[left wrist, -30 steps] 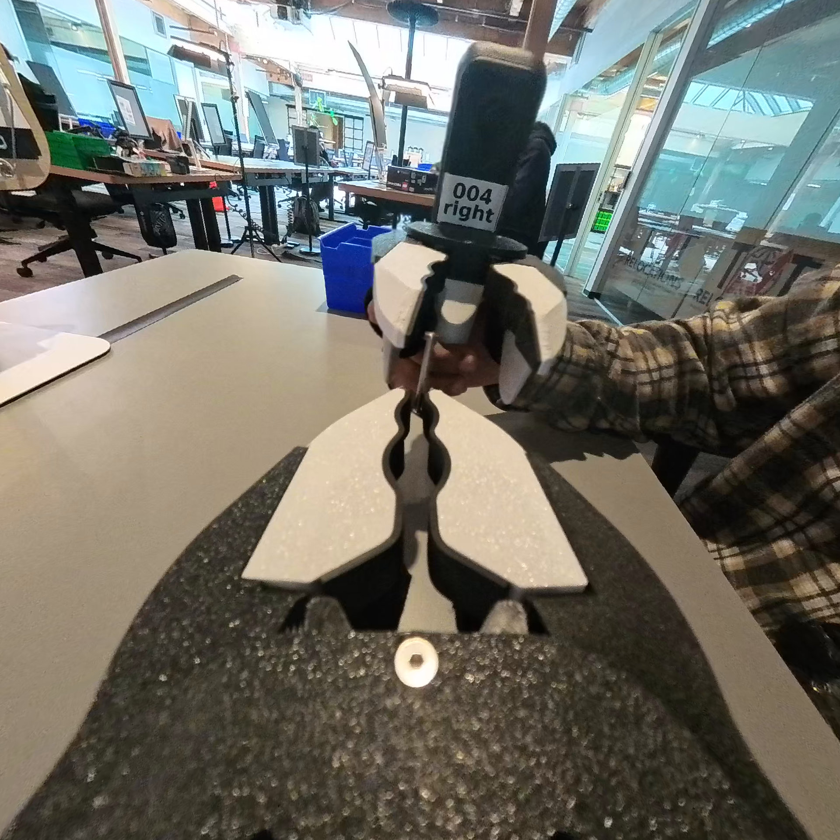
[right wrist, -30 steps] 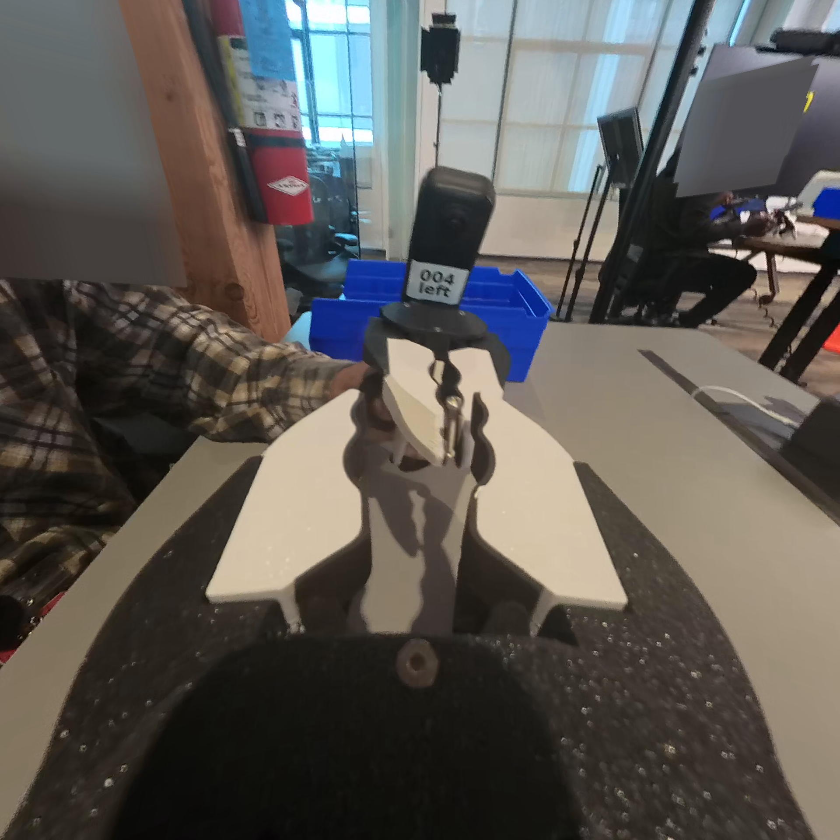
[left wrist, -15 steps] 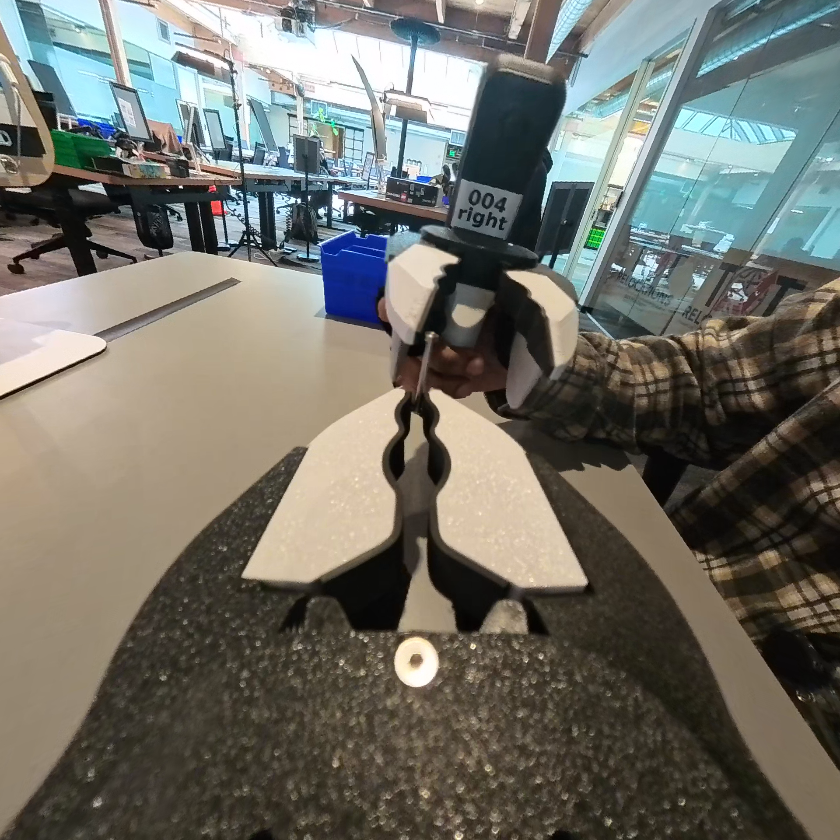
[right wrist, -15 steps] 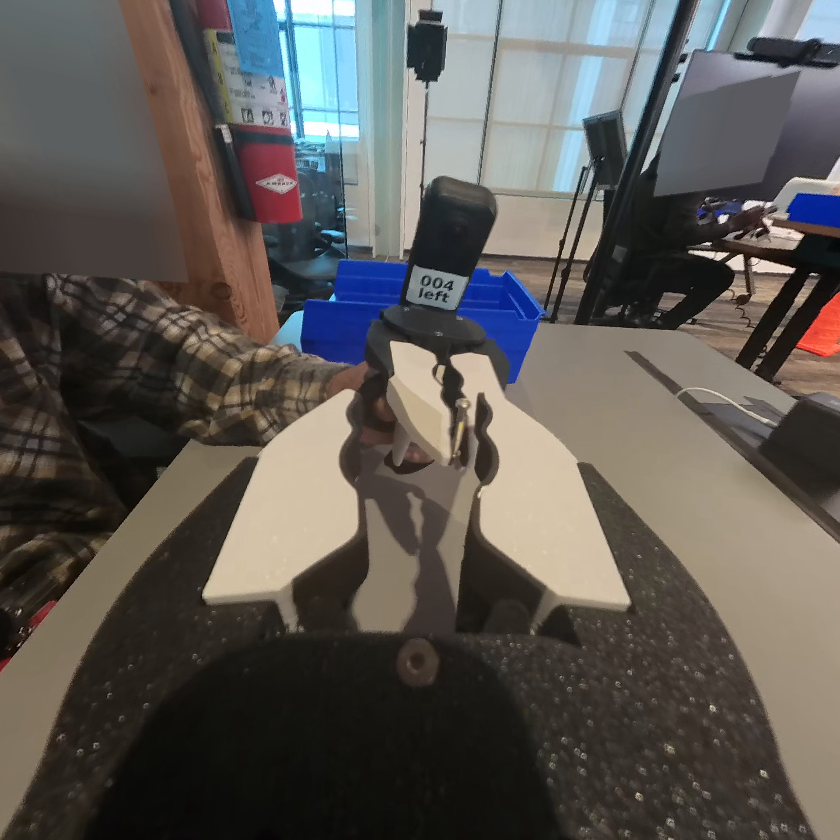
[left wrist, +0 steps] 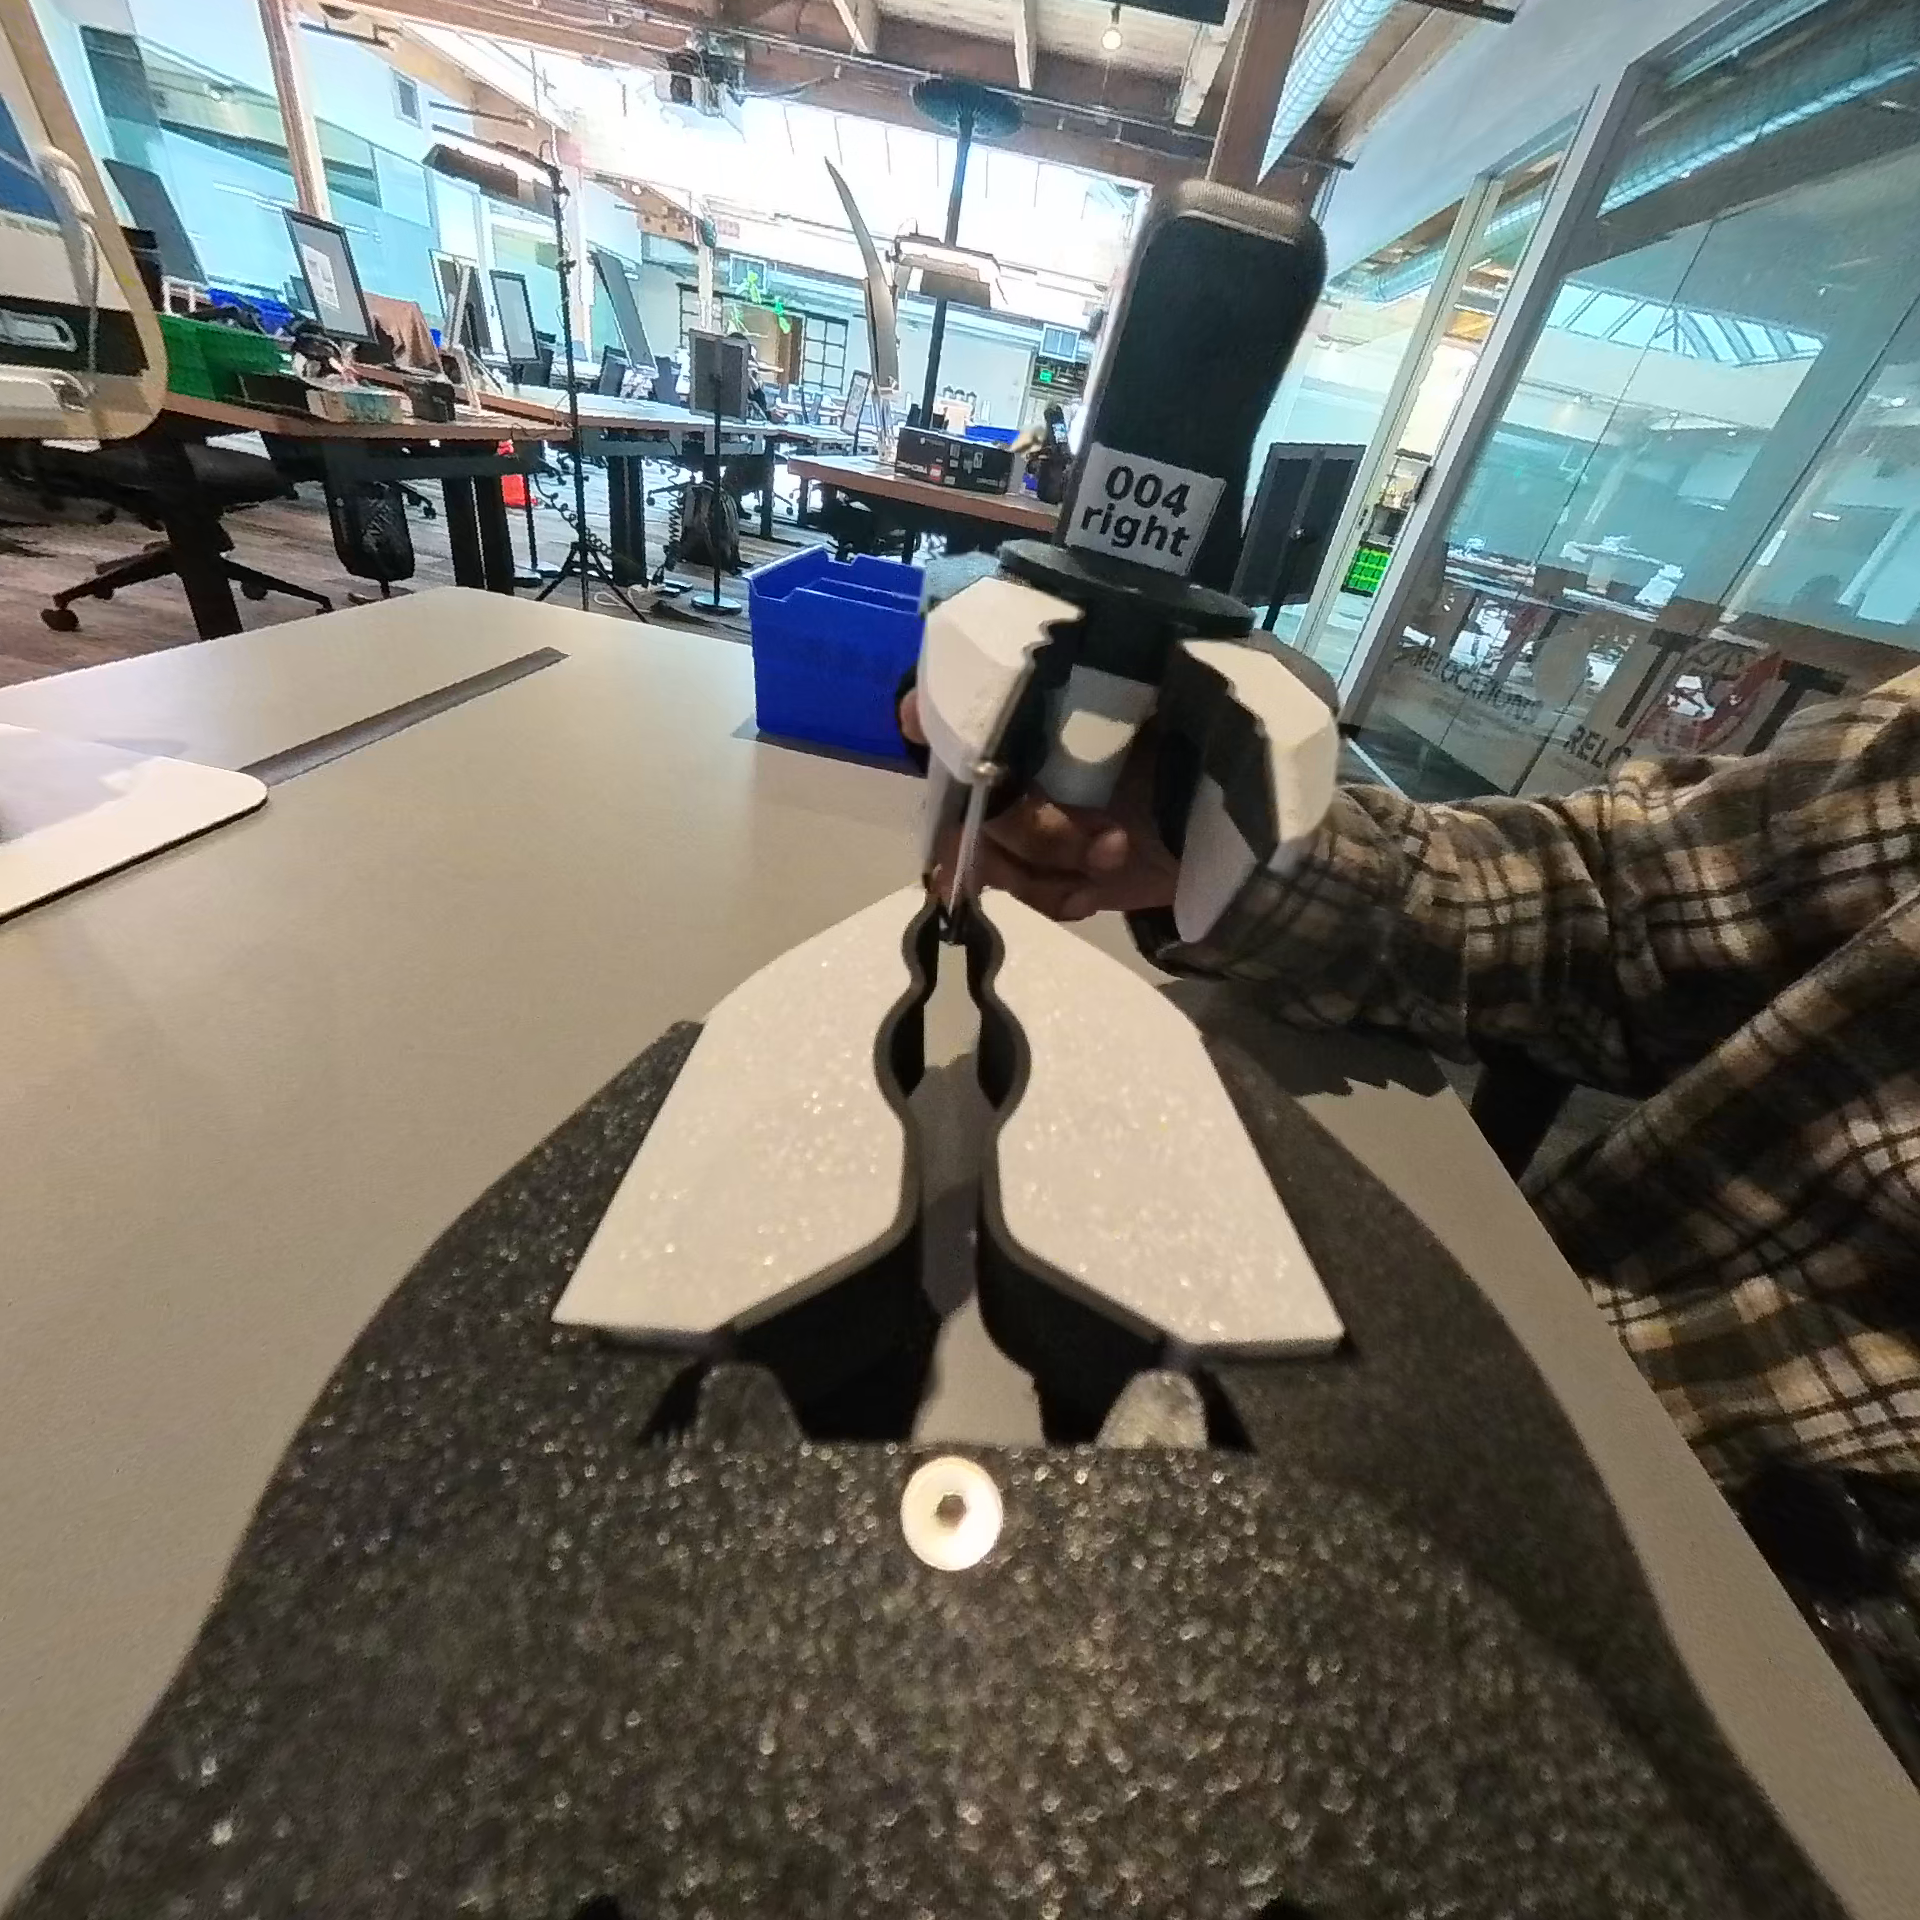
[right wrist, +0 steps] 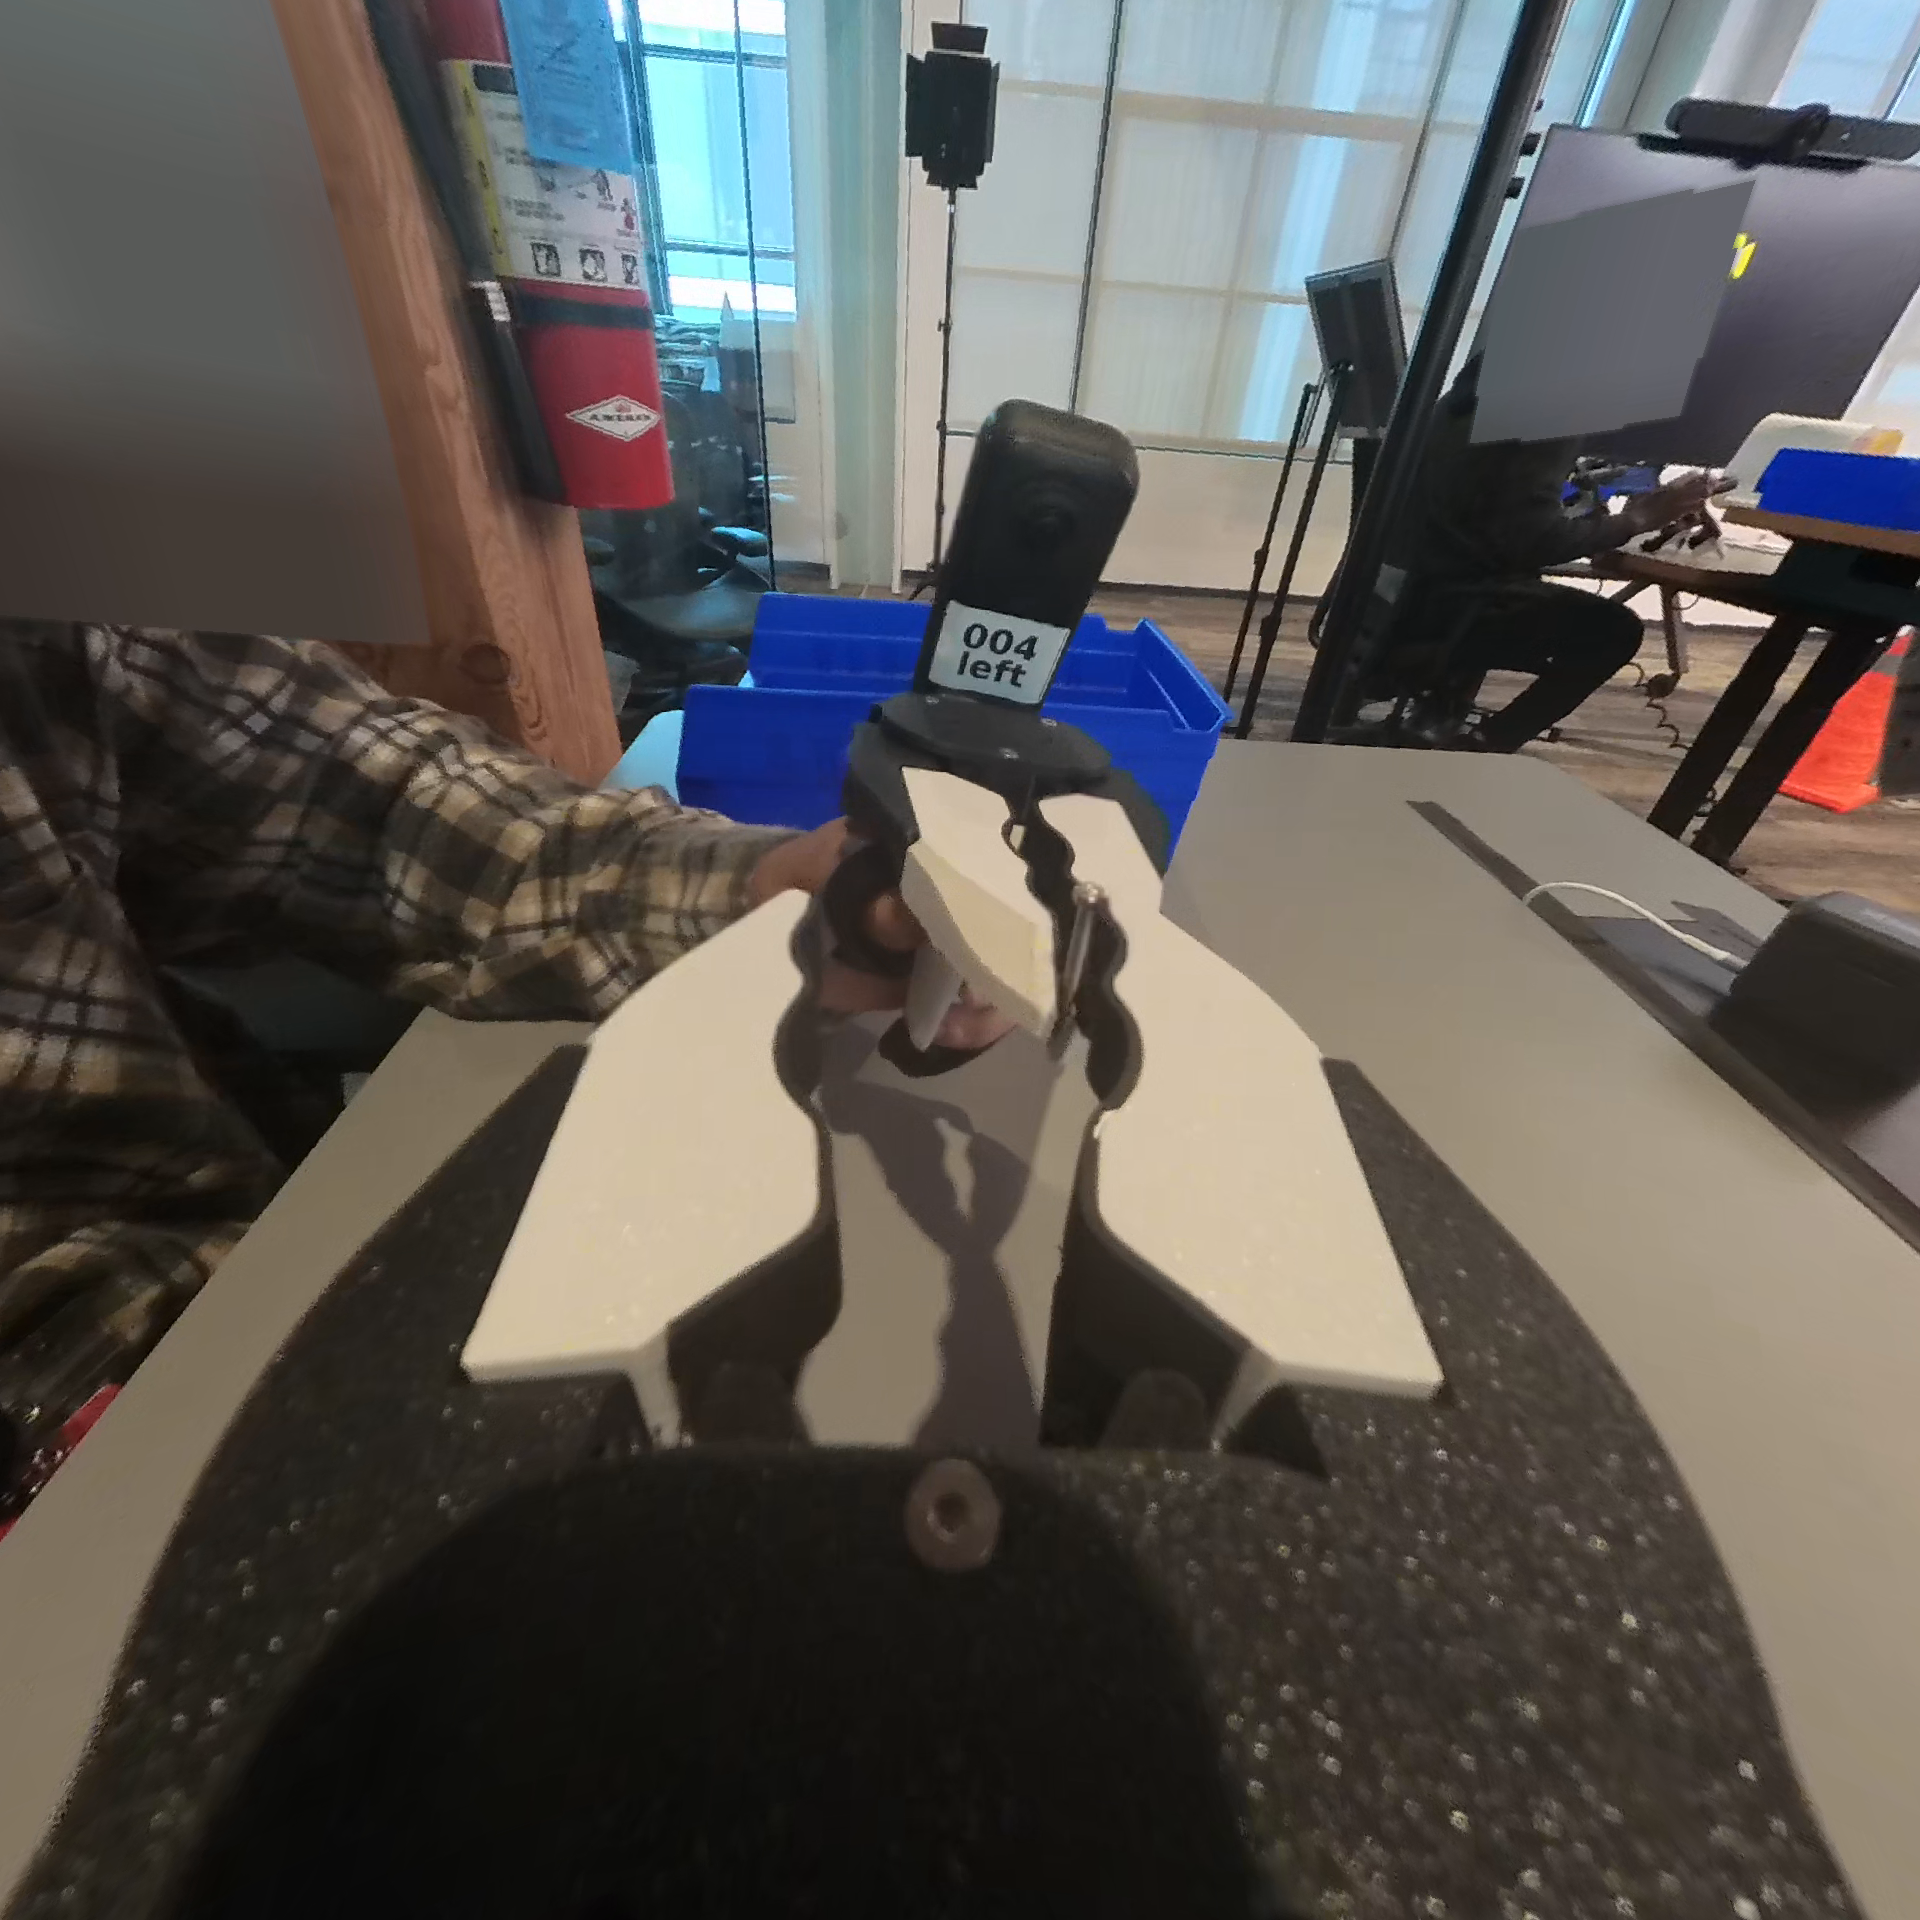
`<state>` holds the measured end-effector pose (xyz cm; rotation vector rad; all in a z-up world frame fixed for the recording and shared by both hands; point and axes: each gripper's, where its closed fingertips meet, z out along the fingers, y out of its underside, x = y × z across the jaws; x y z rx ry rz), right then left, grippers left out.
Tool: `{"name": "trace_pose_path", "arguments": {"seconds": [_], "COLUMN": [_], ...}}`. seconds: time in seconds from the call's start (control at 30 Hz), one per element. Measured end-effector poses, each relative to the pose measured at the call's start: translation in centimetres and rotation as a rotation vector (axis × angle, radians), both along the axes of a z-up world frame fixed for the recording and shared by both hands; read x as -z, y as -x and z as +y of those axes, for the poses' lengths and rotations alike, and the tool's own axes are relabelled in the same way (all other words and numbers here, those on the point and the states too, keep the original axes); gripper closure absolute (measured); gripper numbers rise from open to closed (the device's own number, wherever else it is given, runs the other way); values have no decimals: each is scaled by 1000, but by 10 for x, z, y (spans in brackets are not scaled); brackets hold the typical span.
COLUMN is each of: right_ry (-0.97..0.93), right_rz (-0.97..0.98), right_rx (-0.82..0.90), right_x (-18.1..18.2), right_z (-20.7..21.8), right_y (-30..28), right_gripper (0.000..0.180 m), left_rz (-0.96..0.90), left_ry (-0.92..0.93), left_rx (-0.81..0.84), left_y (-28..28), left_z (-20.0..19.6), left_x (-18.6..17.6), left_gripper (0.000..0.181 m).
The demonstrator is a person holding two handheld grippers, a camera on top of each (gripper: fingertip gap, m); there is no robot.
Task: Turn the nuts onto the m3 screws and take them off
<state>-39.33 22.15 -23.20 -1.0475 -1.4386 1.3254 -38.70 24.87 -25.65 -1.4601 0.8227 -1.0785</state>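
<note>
The left gripper [left wrist: 948, 920] has its white jaws nearly together, pinching the lower tip of a thin silver m3 screw [left wrist: 964, 850] at the centre of the left wrist view — any nut there is too small to make out. The right gripper [right wrist: 940, 997] holds its white jaws wide apart, one on either side of the screw [right wrist: 1075, 961]. Both hover above the plain grey counter [left wrist: 416, 935]; a blue plastic bin [left wrist: 831, 665] sits beyond them.

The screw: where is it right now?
The screw is held above the grey table, its lower end pinched in the left gripper tips, its head against a finger of the open right gripper.
</note>
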Motion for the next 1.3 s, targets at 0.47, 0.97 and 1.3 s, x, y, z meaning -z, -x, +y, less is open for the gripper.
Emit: {"name": "trace_pose_path", "arguments": {"seconds": [0.47,0.97,1.3], "right_ry": [13,53,90], "right_rz": [27,36,73], "right_rx": [45,31,42], "right_x": [-7,-2,-6], "right_z": [5,-7,-12], "right_y": [2,9,11], "right_gripper": [124,107,100], "left_rz": [-7,-19,-23], "left_ry": [8,19,22], "left_rx": [-5,-17,-13], "left_y": [0,2,1], "left_z": [1,2,1], "left_x": [0,-1,-2], "left_gripper": [177,177,177]}}
